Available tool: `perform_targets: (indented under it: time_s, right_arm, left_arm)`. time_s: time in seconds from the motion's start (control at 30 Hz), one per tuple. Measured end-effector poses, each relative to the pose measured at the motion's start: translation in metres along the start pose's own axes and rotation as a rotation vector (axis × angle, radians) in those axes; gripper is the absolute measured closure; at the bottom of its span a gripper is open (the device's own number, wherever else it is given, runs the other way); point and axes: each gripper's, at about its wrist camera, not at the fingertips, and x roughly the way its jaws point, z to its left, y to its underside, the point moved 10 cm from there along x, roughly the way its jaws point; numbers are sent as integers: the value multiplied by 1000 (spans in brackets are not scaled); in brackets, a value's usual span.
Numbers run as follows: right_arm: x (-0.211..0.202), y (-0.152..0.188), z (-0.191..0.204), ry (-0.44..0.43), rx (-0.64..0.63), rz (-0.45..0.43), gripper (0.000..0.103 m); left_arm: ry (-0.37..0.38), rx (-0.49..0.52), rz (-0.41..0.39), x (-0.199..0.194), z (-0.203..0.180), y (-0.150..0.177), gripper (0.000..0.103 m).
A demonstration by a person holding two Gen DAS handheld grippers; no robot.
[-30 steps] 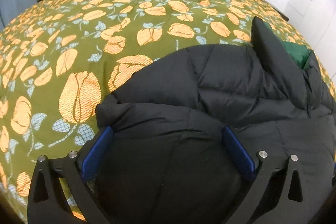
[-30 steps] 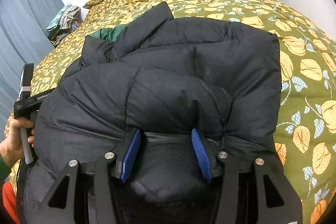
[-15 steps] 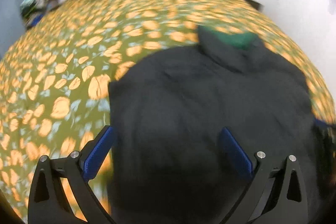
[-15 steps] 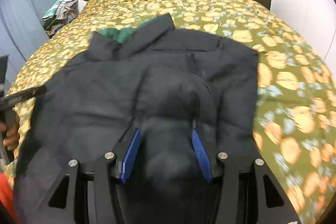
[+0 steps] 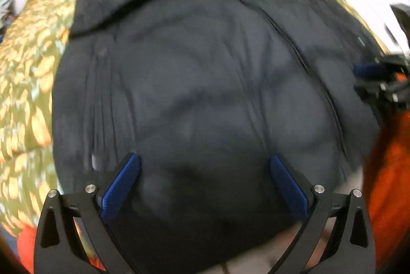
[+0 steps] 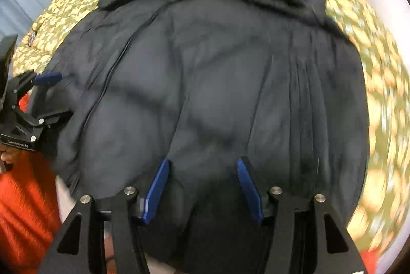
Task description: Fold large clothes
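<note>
Your left gripper [image 5: 205, 181] hangs over the near hem of the black puffer jacket [image 5: 200, 74], jaws spread wide, gripping nothing. The jacket lies flat on the flowered bed [image 5: 28, 74], collar at the far end. It looks light, soft and slippery, likely to spring back, so pinch a thick bunch at the hem or side seam. Your right gripper [image 6: 202, 186] has just been opening, jaws half apart, jacket below, not clamped. Only the right view shows your hand [image 6: 7, 156] holding the left gripper; the left view shows the zip running right.
</note>
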Motion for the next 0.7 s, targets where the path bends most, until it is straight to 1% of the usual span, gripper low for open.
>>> perform_targets:
  time_s: [0.07, 0.1, 0.17, 0.2, 0.23, 0.3, 0.33, 0.37, 0.4, 0.47, 0.53, 0.6, 0.7]
  right_arm:
    - [-7, 19, 3, -7, -13, 32, 45]
    - [-11, 26, 4, -8, -14, 46, 46]
    - [-25, 39, 5, -39, 6, 59, 46]
    - [-36, 44, 5, -68, 24, 46, 46]
    - [-51, 47, 1, -89, 52, 17, 45]
    - [-77, 48, -17, -96, 111, -46, 37]
    - [-89, 47, -30, -80, 145, -77, 28]
    - [-102, 49, -49, -49, 189, -114, 24]
    - [-108, 51, -62, -35, 214, -132, 23]
    - [-110, 56, -85, -8, 260, -133, 23]
    - [-102, 63, -107, 16, 298, -109, 23]
    - [-95, 69, -113, 5, 315, -100, 23]
    - [-74, 68, -106, -83, 347, -87, 23]
  left_arm:
    - [-9, 53, 39, -10, 0, 16, 2]
    - [-22, 66, 38, -20, 2, 22, 3]
    - [-41, 38, 6, -41, 14, 25, 2]
    - [-37, 0, -10, -51, 22, 26, 2]
    - [-26, -80, -33, -63, 36, 25, 2]
    - [-8, -215, -61, -74, 61, 27, 2]
    - [7, -306, -76, -75, 78, 29, 2]
    - [18, -357, -79, -73, 88, 34, 2]
    - [28, -414, -70, -66, 96, 37, 2]
    - [53, -489, -40, -52, 105, 44, 2]
    - [79, -509, -16, -41, 107, 45, 2]
    - [119, -498, 8, -28, 97, 42, 2]
    - [170, -483, 63, -5, 84, 43, 2]
